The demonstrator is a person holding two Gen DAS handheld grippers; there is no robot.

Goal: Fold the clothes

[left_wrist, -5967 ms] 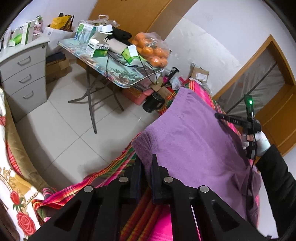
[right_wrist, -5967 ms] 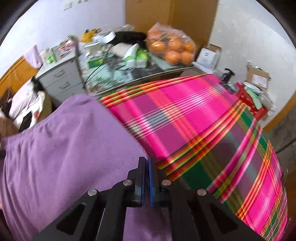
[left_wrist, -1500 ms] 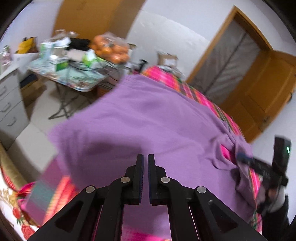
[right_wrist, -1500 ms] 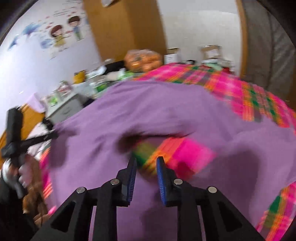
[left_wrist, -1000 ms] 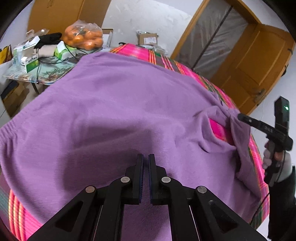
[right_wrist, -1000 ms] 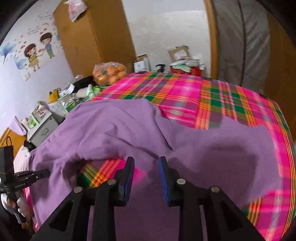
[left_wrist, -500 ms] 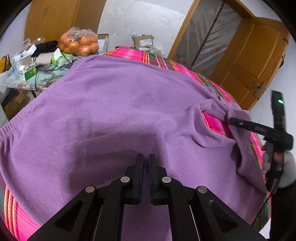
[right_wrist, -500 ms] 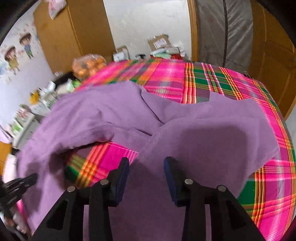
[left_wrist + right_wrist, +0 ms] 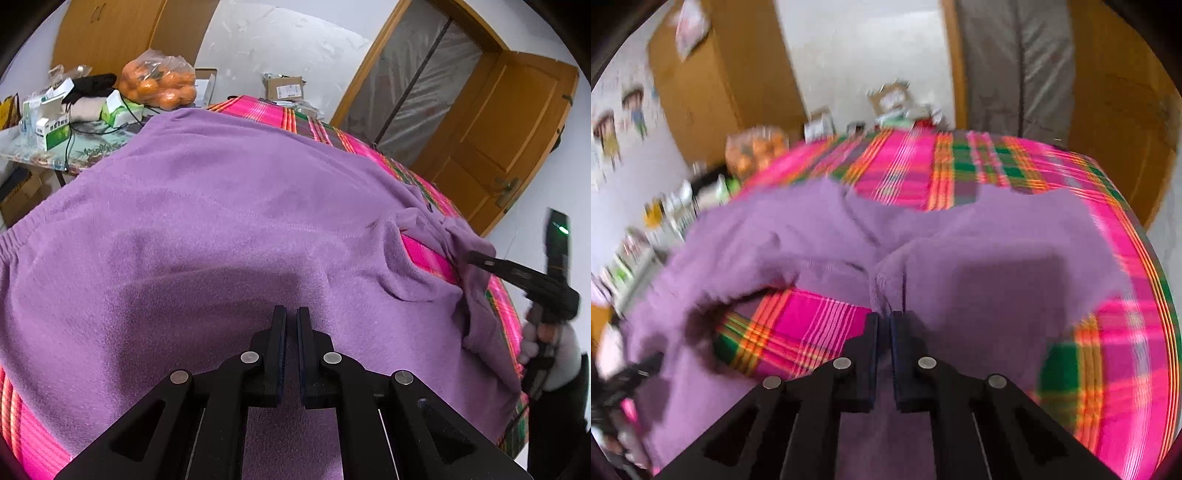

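Observation:
A purple fleece garment point(image 9: 207, 221) lies spread over a bed with a pink, green and orange plaid cover point(image 9: 916, 173). My left gripper point(image 9: 291, 314) is shut with the purple cloth between its pads at the near edge. My right gripper point(image 9: 884, 317) is shut on a fold of the purple garment point(image 9: 997, 258) at the inner seam, beside a bare patch of plaid point(image 9: 798, 328). The right gripper also shows at the right of the left wrist view point(image 9: 469, 256), pinching cloth. The right wrist view is blurred.
A cluttered folding table point(image 9: 92, 140) with boxes, cables and a bag of oranges point(image 9: 159, 85) stands at the bed's far left. Cardboard boxes point(image 9: 284, 86) sit by the far wall. A wooden door point(image 9: 509, 140) and plastic-covered doorway point(image 9: 421, 85) are at right.
The right gripper has gone from open to shut on a fold of the garment at its seam. The left gripper stays shut on the cloth, and the garment lies flatter than a second ago.

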